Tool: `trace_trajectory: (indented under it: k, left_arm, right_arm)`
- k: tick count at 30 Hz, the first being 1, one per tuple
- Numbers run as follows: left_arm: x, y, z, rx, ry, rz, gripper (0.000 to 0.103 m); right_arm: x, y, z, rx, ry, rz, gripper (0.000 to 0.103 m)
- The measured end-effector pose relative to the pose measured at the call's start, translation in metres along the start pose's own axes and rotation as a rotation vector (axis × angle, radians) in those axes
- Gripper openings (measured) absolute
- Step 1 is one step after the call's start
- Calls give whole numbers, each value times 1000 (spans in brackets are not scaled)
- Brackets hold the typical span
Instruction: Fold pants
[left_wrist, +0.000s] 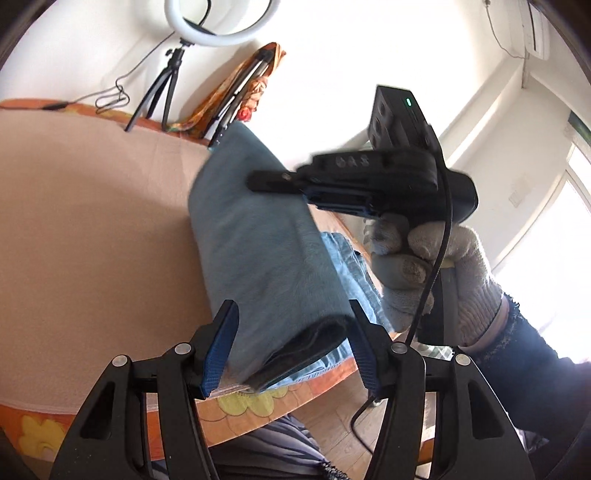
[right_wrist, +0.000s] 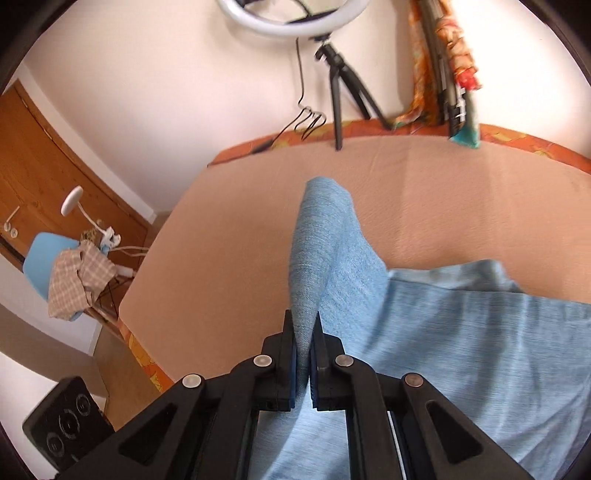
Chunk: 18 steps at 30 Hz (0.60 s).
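Light blue pants (left_wrist: 251, 229) lie on the peach-covered table (left_wrist: 92, 203). My left gripper (left_wrist: 291, 314) has its blue pads on either side of a thick folded end of the pants, with the fabric filling the gap, so it is shut on them. A gloved hand (left_wrist: 424, 258) holds the right gripper (left_wrist: 256, 181), which hovers shut above the pants. In the right wrist view, my right gripper (right_wrist: 303, 317) pinches a raised ridge of the pants (right_wrist: 461, 332), which rises toward the far side of the table (right_wrist: 240, 240).
A ring light on a black tripod (right_wrist: 340, 92) stands at the table's far edge beside an orange floral cloth (right_wrist: 454, 55). A blue chair with a checked cloth (right_wrist: 74, 277) sits on the floor to the left. The table's orange flowered border (left_wrist: 251, 402) marks the near edge.
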<state>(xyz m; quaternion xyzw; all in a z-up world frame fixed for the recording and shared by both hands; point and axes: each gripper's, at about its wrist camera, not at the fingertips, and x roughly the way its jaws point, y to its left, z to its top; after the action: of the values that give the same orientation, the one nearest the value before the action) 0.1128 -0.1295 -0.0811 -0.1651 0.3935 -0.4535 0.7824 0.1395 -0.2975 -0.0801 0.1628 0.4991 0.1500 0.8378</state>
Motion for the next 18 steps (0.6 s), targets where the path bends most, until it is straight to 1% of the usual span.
trace_trajectory:
  k: [4, 7, 12, 15, 18]
  left_arm:
    - [-8, 3, 7, 44, -11, 67, 59]
    - [-1, 10, 15, 43, -2, 104, 59]
    - [17, 15, 30, 36, -6, 93, 59]
    - [37, 8, 33, 61, 27, 81, 59]
    - [57, -6, 29, 98, 79, 75, 59]
  right_arm:
    - [-19, -17, -6, 25, -34, -8, 3]
    - [-36, -33, -7, 51, -57, -16, 3]
    - [-71, -65, -8, 98, -105, -31, 3]
    - [-87, -82, -11, 111, -115, -69, 3]
    - [-98, -100, -17, 131, -122, -99, 3]
